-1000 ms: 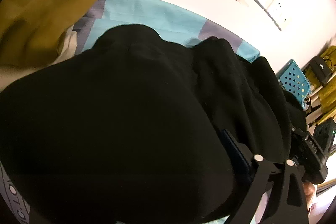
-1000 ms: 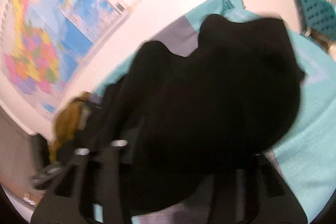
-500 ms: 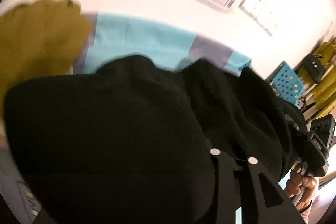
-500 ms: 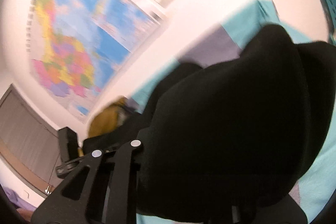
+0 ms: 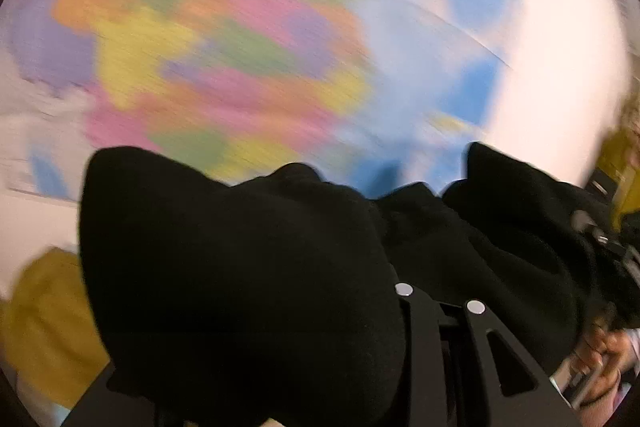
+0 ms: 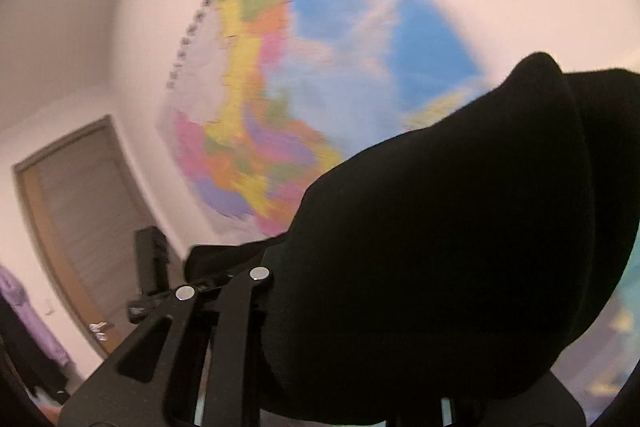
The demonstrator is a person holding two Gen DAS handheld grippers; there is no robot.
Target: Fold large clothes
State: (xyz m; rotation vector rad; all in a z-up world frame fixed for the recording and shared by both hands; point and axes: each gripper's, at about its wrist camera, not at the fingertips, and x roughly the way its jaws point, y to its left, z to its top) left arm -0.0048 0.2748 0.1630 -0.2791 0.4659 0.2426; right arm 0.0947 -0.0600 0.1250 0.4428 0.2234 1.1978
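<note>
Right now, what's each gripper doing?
Left gripper: closed on the black garment.
Right gripper: closed on the same black garment.

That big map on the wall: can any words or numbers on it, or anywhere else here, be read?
None can be read.
Wall map: a column of dark characters runs along its edge, too blurred to read.
Black garment: no print or label shows.

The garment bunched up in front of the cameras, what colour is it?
Plain black garment, no pattern visible; the right wrist view shows it best.
</note>
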